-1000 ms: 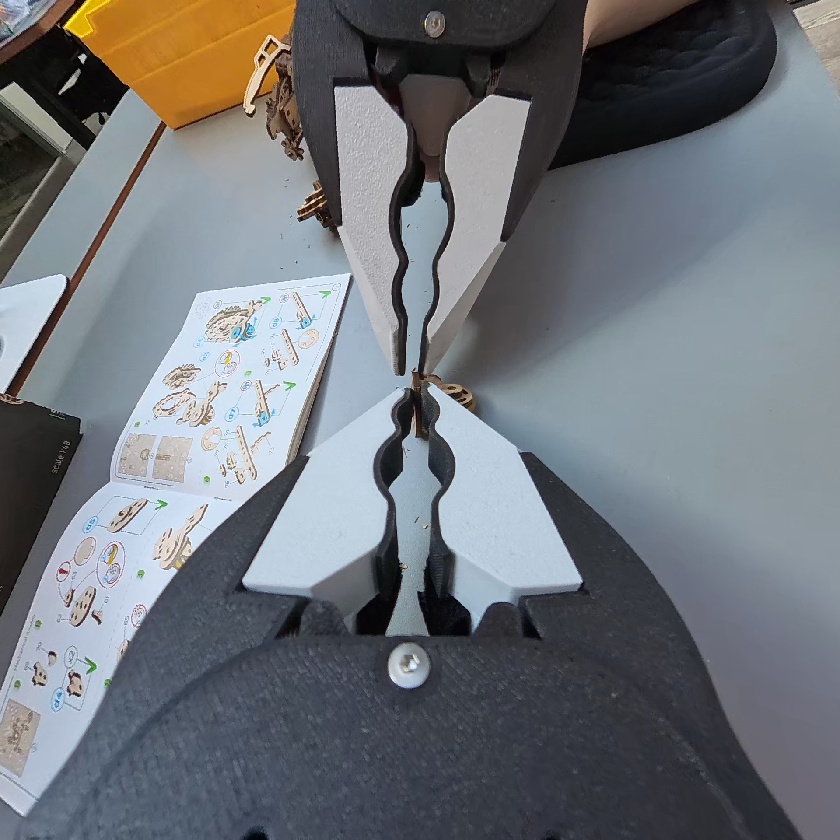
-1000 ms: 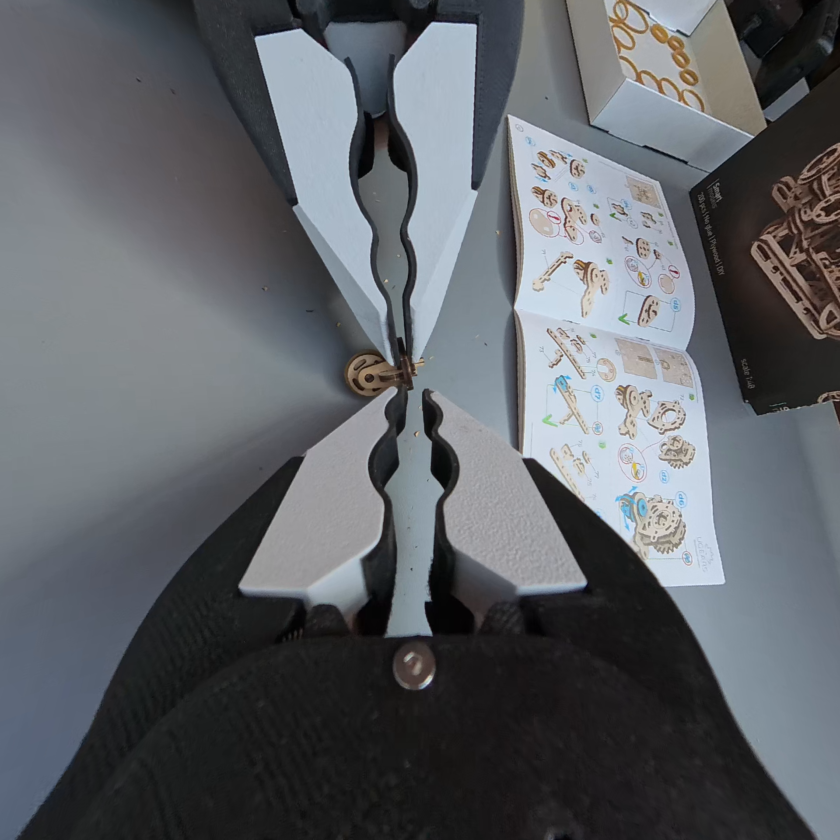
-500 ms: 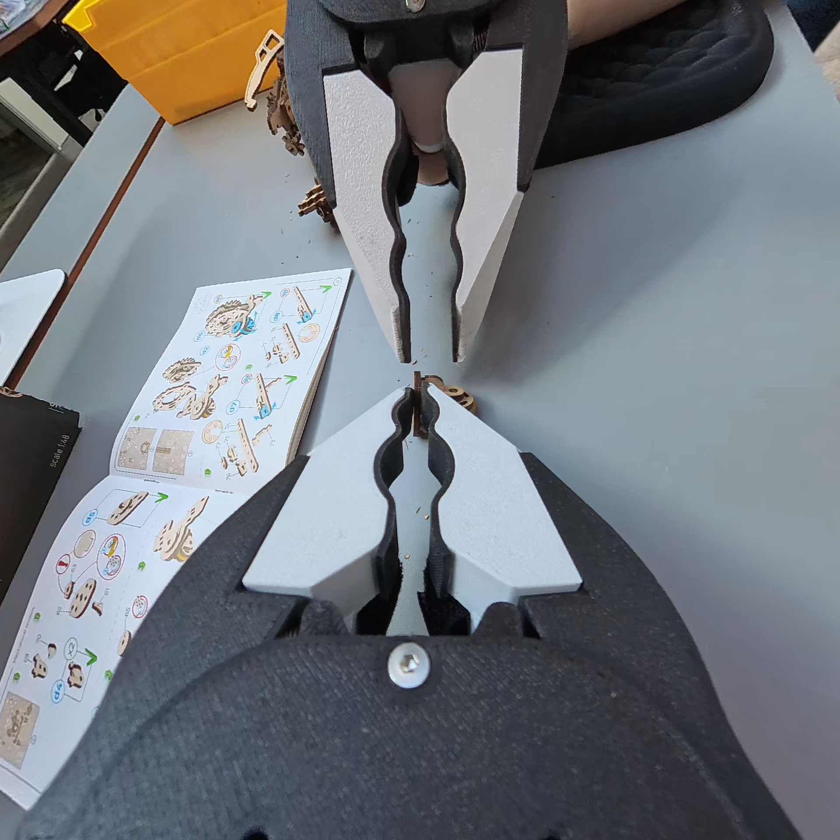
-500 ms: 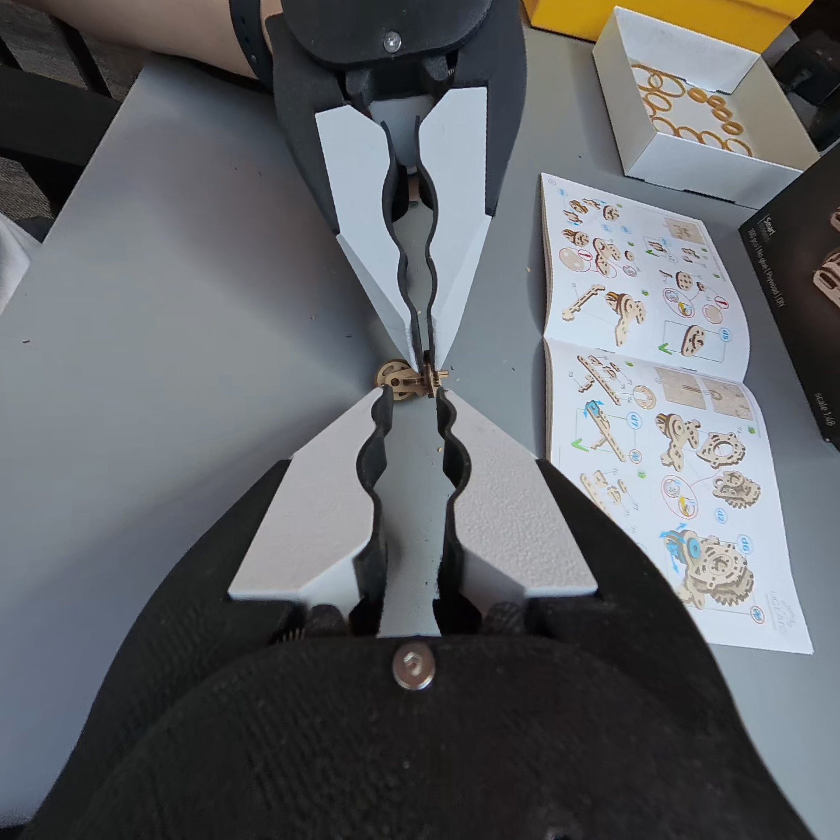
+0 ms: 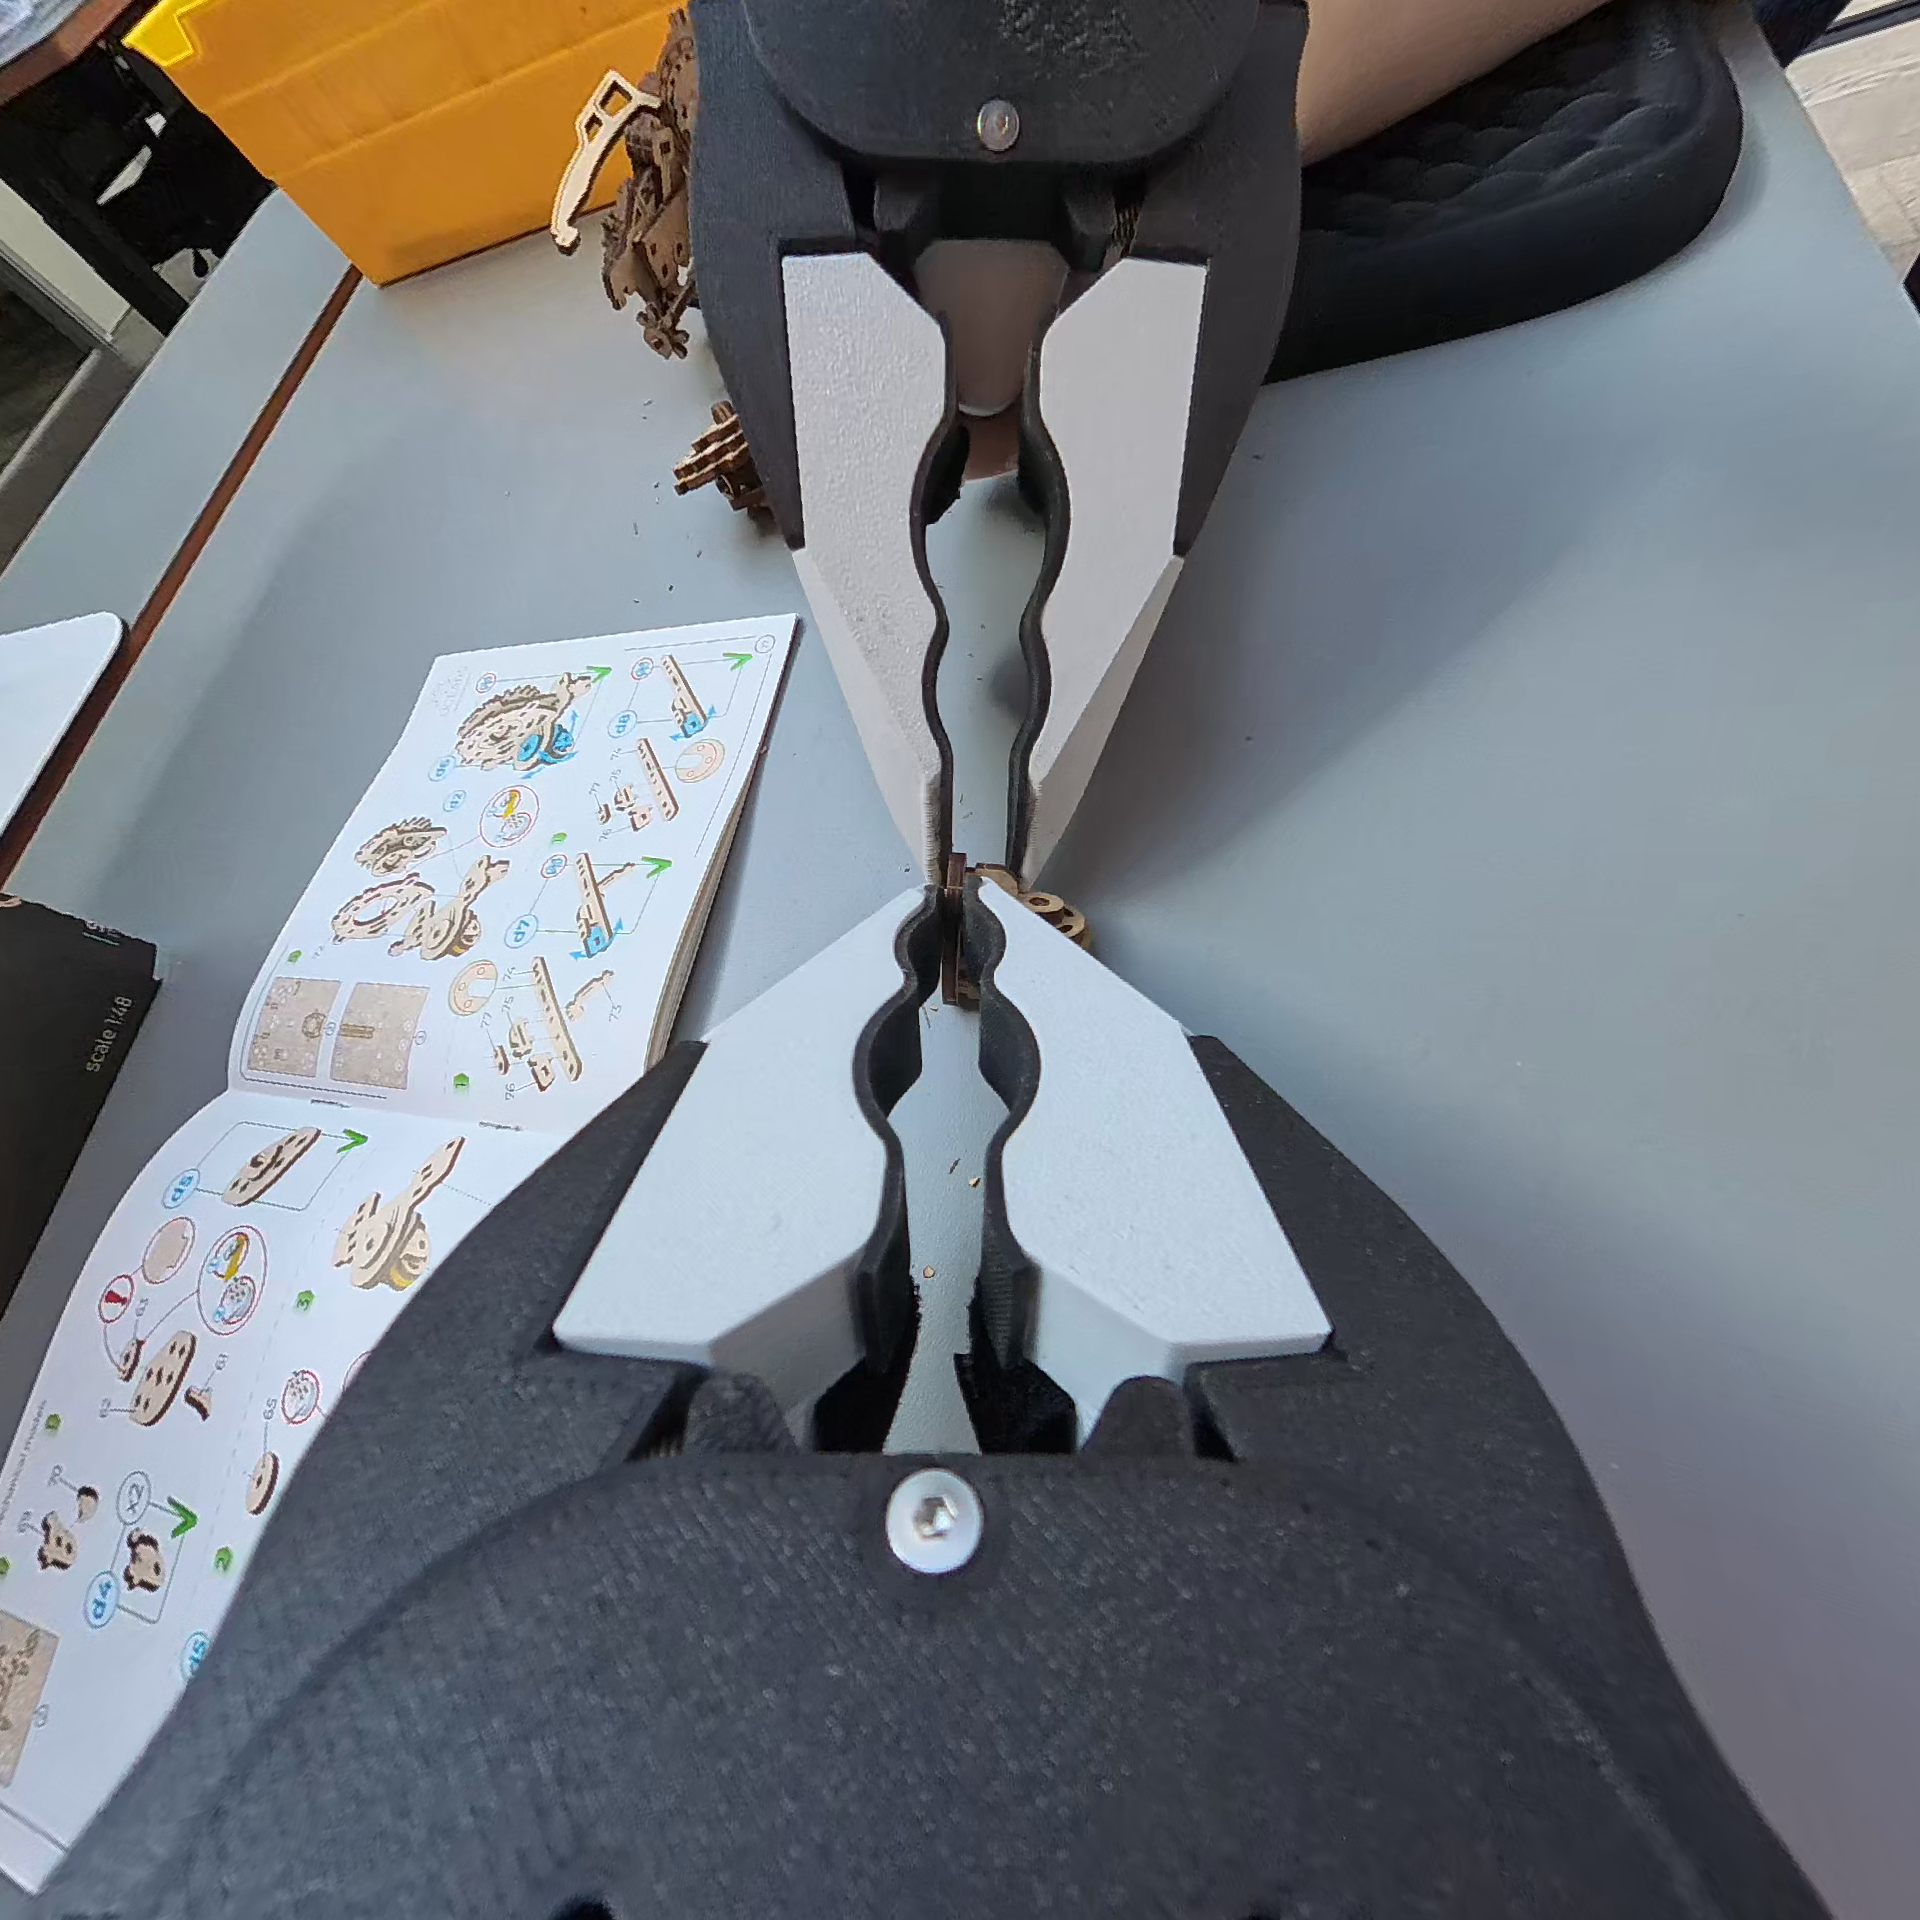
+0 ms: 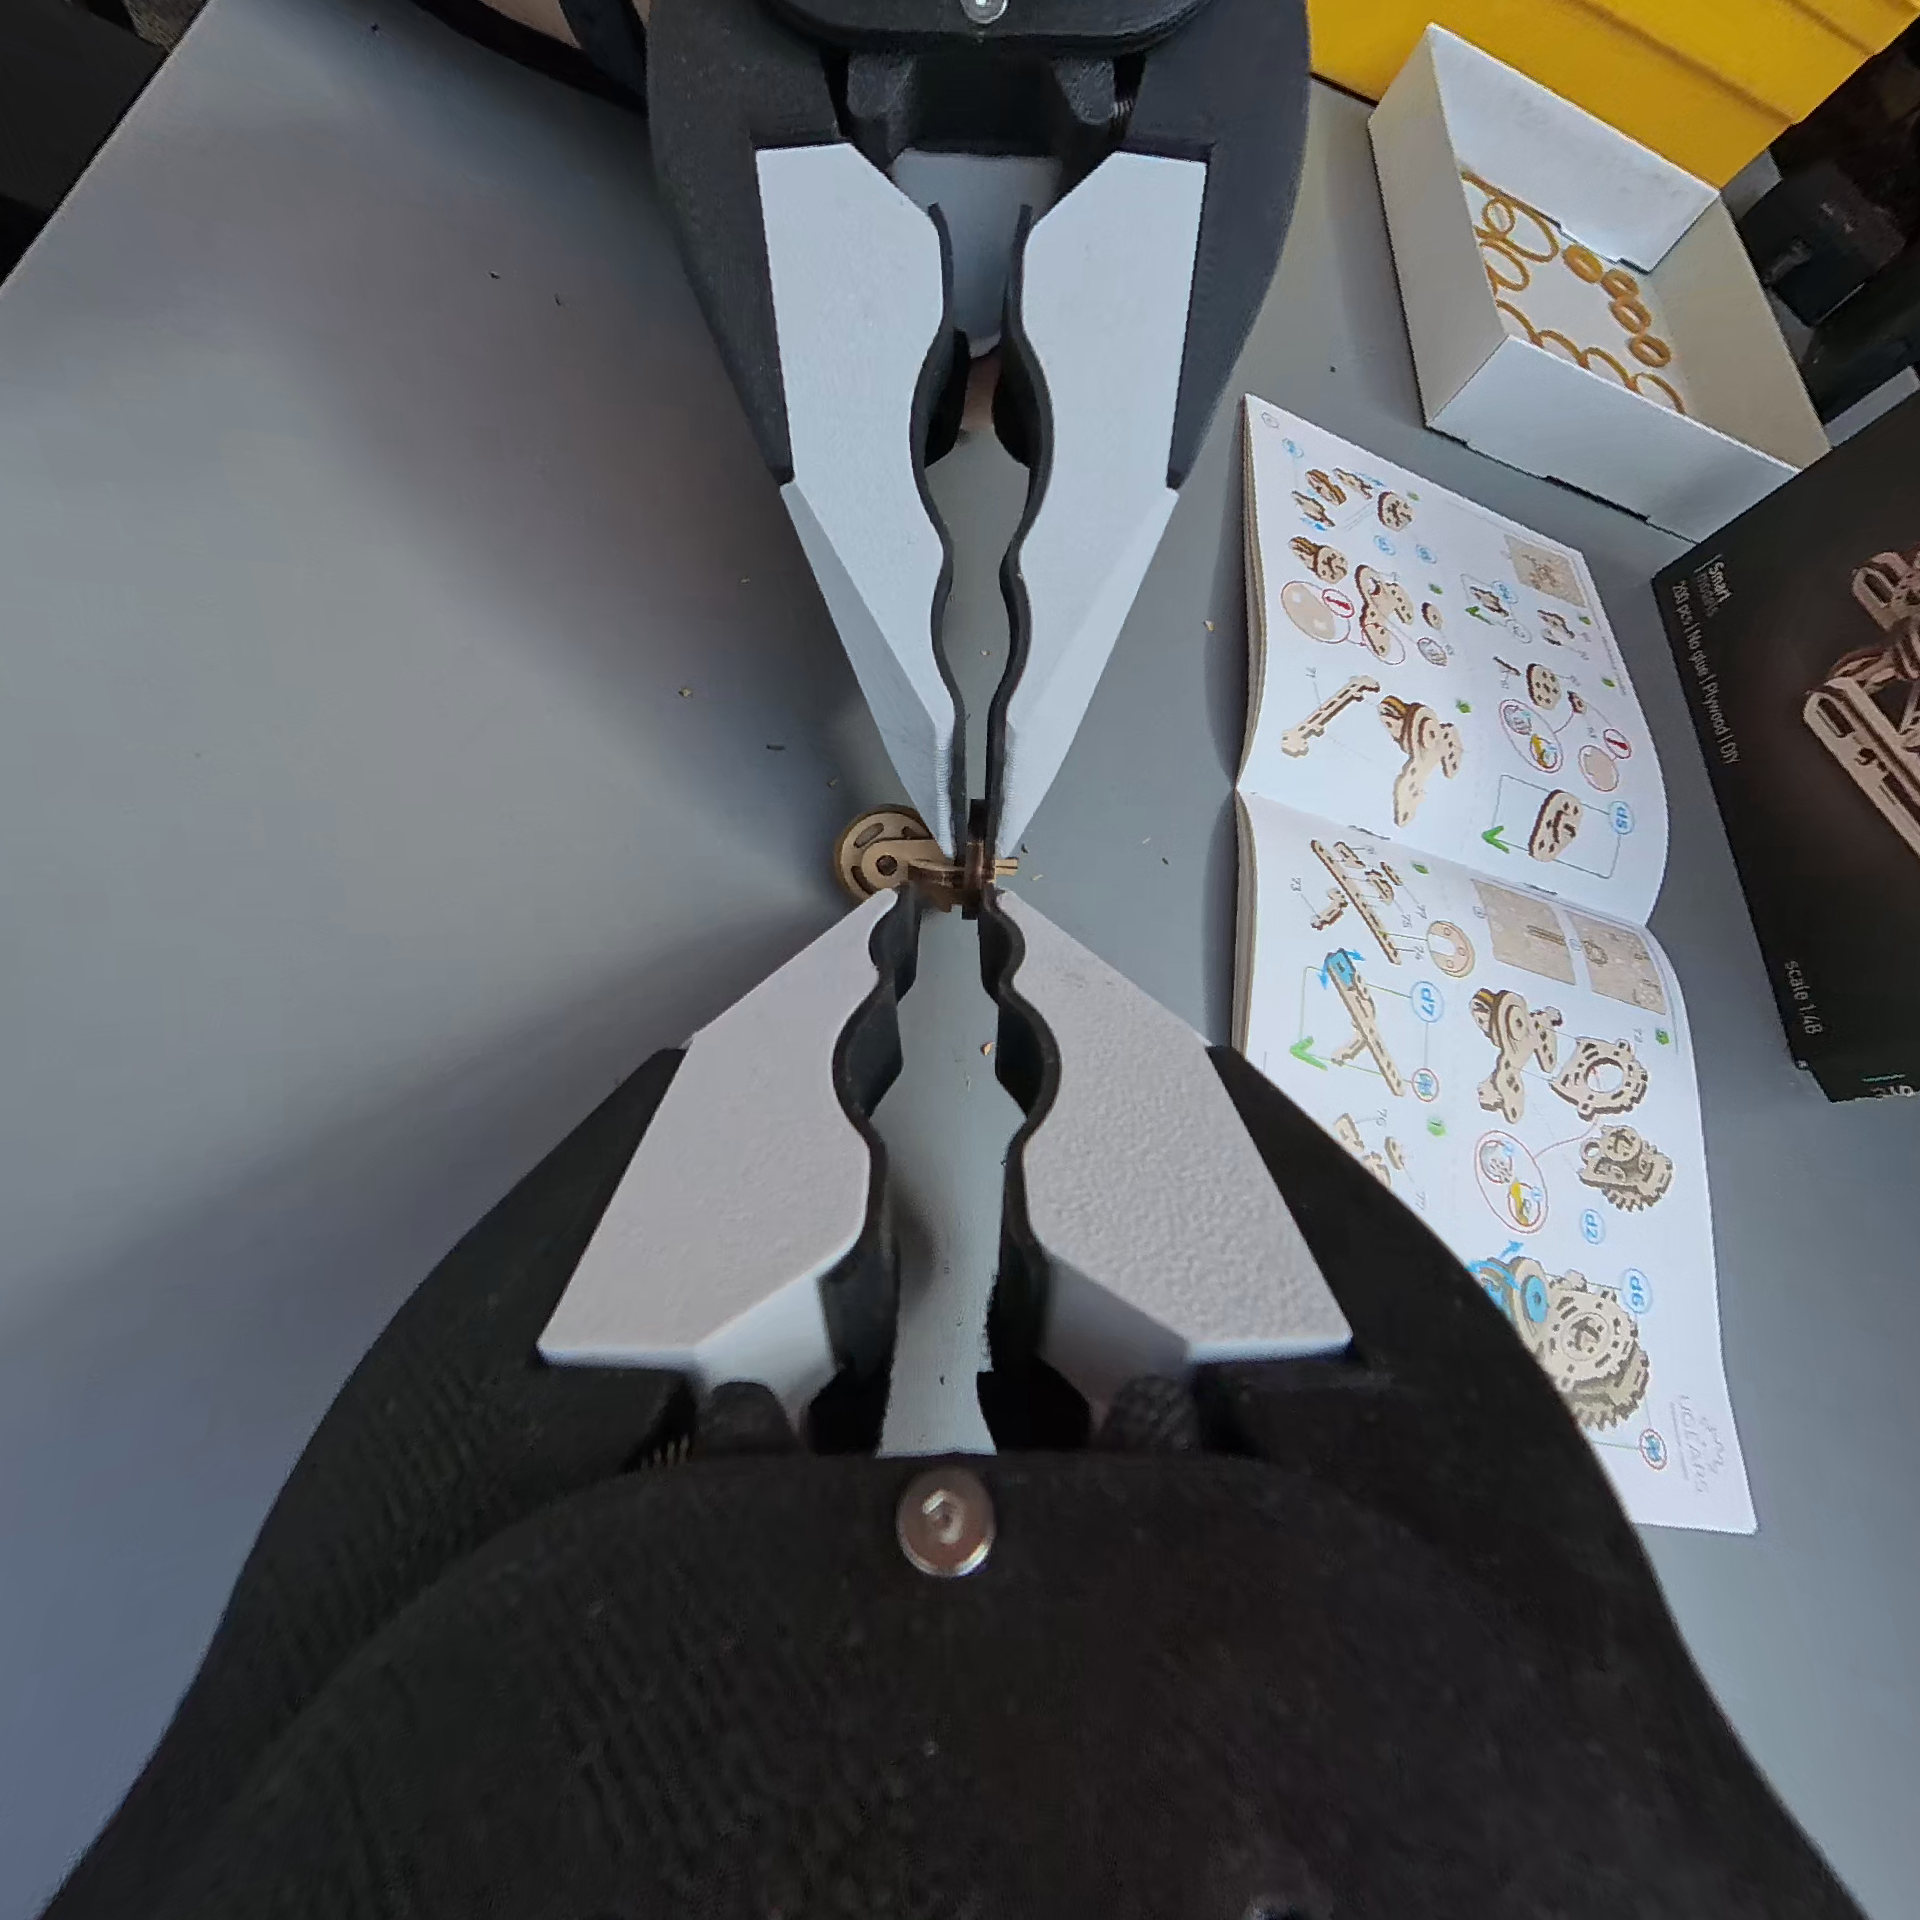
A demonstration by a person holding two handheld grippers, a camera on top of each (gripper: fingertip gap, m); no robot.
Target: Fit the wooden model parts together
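Note:
A small wooden assembly [image 6: 961, 878] with a round wheel [image 6: 873, 857] on its side hangs just above the grey table. My left gripper [image 5: 951, 914] is shut on its thin plate [image 5: 954, 873]; it also shows at the top of the right wrist view [image 6: 977, 816]. My right gripper [image 6: 945, 914] faces it tip to tip. Its jaws stand a narrow gap apart and flank the assembly's near end. In the left wrist view the right gripper [image 5: 979, 831] shows table between its tips, and the wheel [image 5: 1055, 920] pokes out to the right.
An open instruction booklet [image 5: 499, 935] [image 6: 1455, 935] lies beside the grippers. A black box [image 6: 1818, 779], a white box of rings [image 6: 1558, 291], a yellow bin [image 5: 416, 125], a part-built wooden model [image 5: 644, 208] and a black cushion [image 5: 1507, 208] ring the work area.
My right gripper was nearly shut at the part, opened wide and drew back, and has now narrowed again and come close to the part. My left gripper kept its hold.

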